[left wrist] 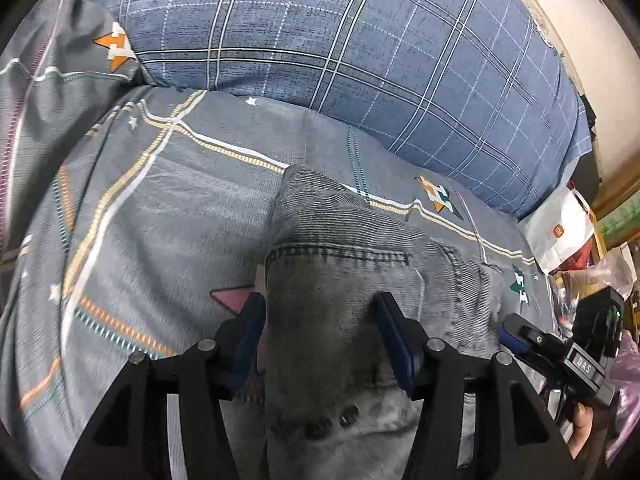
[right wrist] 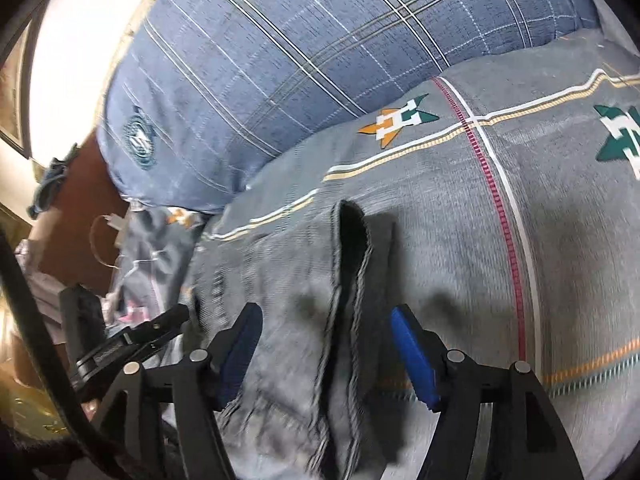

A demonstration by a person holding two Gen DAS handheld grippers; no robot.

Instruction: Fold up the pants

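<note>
Grey jeans (left wrist: 360, 240) lie folded on the bed, their stitched hem running across in the left wrist view. My left gripper (left wrist: 320, 300) hangs low over them, jaws apart, with denim between the blue pads (left wrist: 394, 340) but not pinched. My right gripper (left wrist: 516, 332) shows at the right edge of the jeans. In the right wrist view the right gripper (right wrist: 325, 314) stands open over the jeans (right wrist: 288, 280), straddling a folded edge with a dark opening (right wrist: 352, 220). The left gripper (right wrist: 172, 316) pokes in from the left.
A blue plaid pillow (left wrist: 340, 40) (right wrist: 280, 60) lies along the far side. The grey patterned bed sheet (left wrist: 160, 200) (right wrist: 520, 200) spreads around the jeans. A white paper bag (left wrist: 560, 232) and clutter stand past the bed's edge. A brown surface (right wrist: 80, 208) with a cable lies there too.
</note>
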